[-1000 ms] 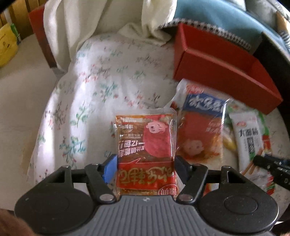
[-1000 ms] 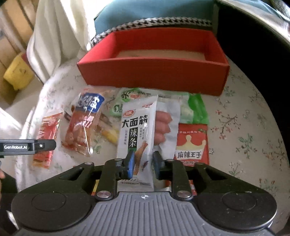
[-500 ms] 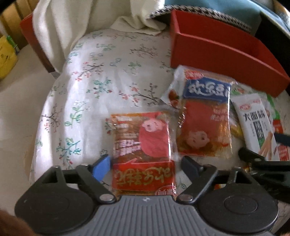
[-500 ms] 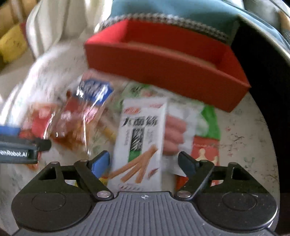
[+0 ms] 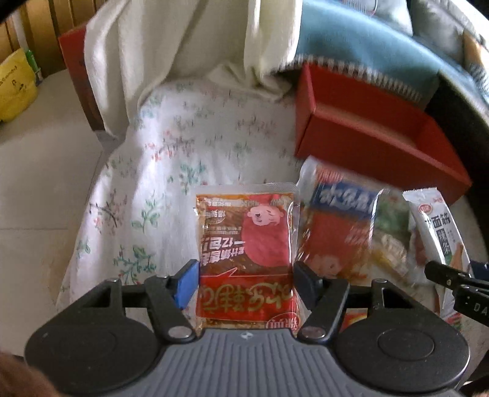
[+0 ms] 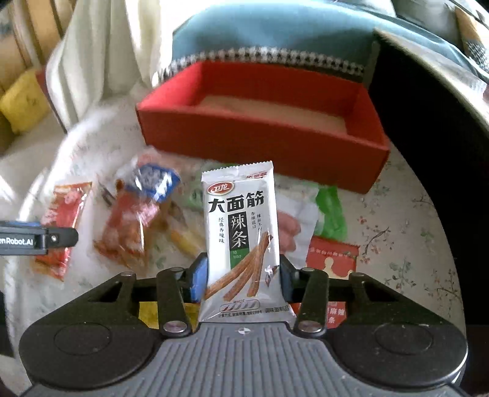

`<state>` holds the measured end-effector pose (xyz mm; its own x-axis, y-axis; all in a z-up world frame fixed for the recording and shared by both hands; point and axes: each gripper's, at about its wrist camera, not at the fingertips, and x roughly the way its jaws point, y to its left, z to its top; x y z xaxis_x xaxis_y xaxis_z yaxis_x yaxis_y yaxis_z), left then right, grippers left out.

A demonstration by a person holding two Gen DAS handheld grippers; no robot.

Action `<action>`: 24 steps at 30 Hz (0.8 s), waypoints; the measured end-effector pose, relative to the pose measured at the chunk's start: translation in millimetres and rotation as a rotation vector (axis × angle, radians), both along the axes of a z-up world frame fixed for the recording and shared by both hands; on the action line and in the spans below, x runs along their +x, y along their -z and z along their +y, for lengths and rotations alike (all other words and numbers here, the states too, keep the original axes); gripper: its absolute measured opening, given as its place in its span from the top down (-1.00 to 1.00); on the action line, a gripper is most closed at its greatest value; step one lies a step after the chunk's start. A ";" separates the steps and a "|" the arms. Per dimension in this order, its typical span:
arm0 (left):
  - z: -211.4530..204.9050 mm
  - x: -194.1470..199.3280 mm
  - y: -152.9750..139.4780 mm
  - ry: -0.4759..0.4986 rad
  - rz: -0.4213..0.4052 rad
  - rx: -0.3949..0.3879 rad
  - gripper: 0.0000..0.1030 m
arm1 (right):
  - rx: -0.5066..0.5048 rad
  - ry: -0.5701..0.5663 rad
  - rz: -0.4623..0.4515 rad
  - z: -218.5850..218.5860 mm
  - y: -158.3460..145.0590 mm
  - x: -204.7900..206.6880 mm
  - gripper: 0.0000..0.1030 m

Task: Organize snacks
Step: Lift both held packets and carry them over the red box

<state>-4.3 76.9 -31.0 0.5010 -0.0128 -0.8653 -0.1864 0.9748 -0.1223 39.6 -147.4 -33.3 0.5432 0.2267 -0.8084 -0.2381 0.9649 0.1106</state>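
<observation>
My left gripper (image 5: 244, 276) is shut on a red-orange snack packet (image 5: 246, 244) and holds it above the flowered cloth. My right gripper (image 6: 241, 274) is shut on a white latiao packet (image 6: 241, 232) and holds it upright, lifted off the pile. The red box (image 6: 262, 134) stands open and empty beyond it; it also shows in the left wrist view (image 5: 376, 143) at the upper right. A clear packet with a blue label (image 5: 336, 226) lies right of the left gripper.
Loose packets lie on the flowered tablecloth (image 5: 183, 158): green ones (image 6: 331, 210), a sausage packet (image 6: 293, 226), a red packet (image 6: 333, 259). A cream cloth (image 5: 183, 61) and blue blanket (image 6: 275, 27) drape behind. The table edge drops off at the left.
Both grippers opened around their packets half a second ago, and have now shut on them. Both packets have been lifted off the cloth, the white one clear of the pile.
</observation>
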 end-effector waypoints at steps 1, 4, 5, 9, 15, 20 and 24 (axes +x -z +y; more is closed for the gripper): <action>1.0 -0.1 -4.3 -0.004 -0.013 -0.014 -0.14 | 0.030 0.005 -0.008 -4.5 -5.1 -0.8 -0.04; -1.7 2.7 -15.6 0.000 -0.055 -0.039 -0.14 | 0.075 0.020 -0.042 -12.6 -17.5 -1.5 -0.04; -5.2 4.9 -18.4 0.009 -0.067 -0.032 -0.14 | 0.083 0.027 -0.049 -14.3 -19.5 -0.9 -0.04; -22.7 15.3 -24.6 0.055 -0.105 -0.020 -0.14 | 0.104 0.053 -0.060 -21.3 -23.9 4.5 -0.04; -37.4 41.3 -32.6 0.092 -0.158 -0.026 -0.14 | 0.124 0.092 -0.091 -27.6 -28.2 18.8 -0.04; -42.8 59.5 -38.4 0.105 -0.191 -0.020 -0.14 | 0.157 0.131 -0.122 -33.9 -27.2 33.4 -0.04; -44.5 69.2 -42.1 0.100 -0.212 -0.023 -0.14 | 0.169 0.139 -0.153 -34.2 -29.9 43.4 -0.04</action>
<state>64.9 32.3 11.0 0.6665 -0.0896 -0.7401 -0.0574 0.9836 -0.1708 83.1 -181.6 -3.4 0.6915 0.2663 -0.6715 -0.1313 0.9604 0.2456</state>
